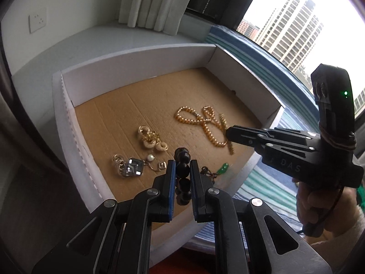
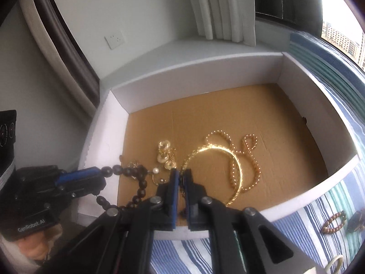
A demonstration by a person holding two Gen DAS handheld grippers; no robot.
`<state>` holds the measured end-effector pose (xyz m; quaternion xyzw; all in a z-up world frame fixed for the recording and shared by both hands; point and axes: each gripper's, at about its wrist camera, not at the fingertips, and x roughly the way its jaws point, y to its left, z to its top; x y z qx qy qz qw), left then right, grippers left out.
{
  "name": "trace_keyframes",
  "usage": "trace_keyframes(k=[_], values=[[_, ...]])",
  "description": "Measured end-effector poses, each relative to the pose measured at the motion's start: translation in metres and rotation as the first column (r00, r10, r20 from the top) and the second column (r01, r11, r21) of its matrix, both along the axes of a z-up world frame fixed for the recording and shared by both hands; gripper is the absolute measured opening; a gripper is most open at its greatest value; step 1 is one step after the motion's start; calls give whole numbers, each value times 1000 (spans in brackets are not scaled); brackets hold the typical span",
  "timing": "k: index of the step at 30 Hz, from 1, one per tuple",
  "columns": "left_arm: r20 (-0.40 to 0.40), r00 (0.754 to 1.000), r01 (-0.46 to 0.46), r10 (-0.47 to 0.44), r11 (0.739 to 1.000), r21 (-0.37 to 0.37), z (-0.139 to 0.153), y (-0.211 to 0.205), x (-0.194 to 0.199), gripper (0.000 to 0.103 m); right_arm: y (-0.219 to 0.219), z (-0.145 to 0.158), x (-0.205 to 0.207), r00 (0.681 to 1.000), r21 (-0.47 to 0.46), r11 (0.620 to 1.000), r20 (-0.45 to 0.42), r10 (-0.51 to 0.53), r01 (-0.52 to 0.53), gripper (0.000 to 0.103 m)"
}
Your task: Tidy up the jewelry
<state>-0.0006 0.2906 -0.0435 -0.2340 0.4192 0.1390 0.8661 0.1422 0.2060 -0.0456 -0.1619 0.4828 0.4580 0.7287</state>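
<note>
A white box (image 1: 136,61) with a cardboard floor (image 2: 273,118) holds the jewelry. My left gripper (image 1: 182,166) is shut on a dark bead bracelet (image 1: 182,159), which hangs in a loop over the box's near left corner in the right wrist view (image 2: 141,185). My right gripper (image 2: 181,174) is shut on a gold chain necklace (image 2: 228,153) and holds it just above the floor; in the left wrist view (image 1: 228,134) its tip is at the necklace (image 1: 224,123). An orange-gold bead strand (image 1: 205,123) lies under it.
Cream-and-gold earrings (image 1: 150,137), a silver square pendant with rings and a pearl (image 1: 132,167) and a green charm on a cord (image 1: 222,167) lie in the box. A brown bead bracelet (image 2: 335,222) lies on the striped cloth (image 2: 296,228) outside.
</note>
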Motion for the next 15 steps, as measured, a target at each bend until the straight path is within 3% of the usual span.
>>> trace_keyframes(k=[3,5,6,7,11,15], values=[[-25,1000,-4,4,1000,27,-6,0,1,13,-2,-5,4,999,8,1000,-42,-17,18,8],[-30,999,-17,18,999,30,-4,1,0,28,-6,0,3,998,16,999,-51,-38,39,26],[-21,999,-25,26,999,28,-1,4,-1,43,-11,5,3,998,33,998,-48,-50,52,40],[-7,999,-36,36,999,30,3,5,-3,54,-15,10,2,997,55,997,-42,-60,63,44],[51,996,-77,75,997,32,21,11,-14,63,-39,41,-1,995,149,985,21,-95,91,45],[97,991,-95,91,995,36,31,8,-24,70,-76,63,-13,987,209,972,95,-132,110,61]])
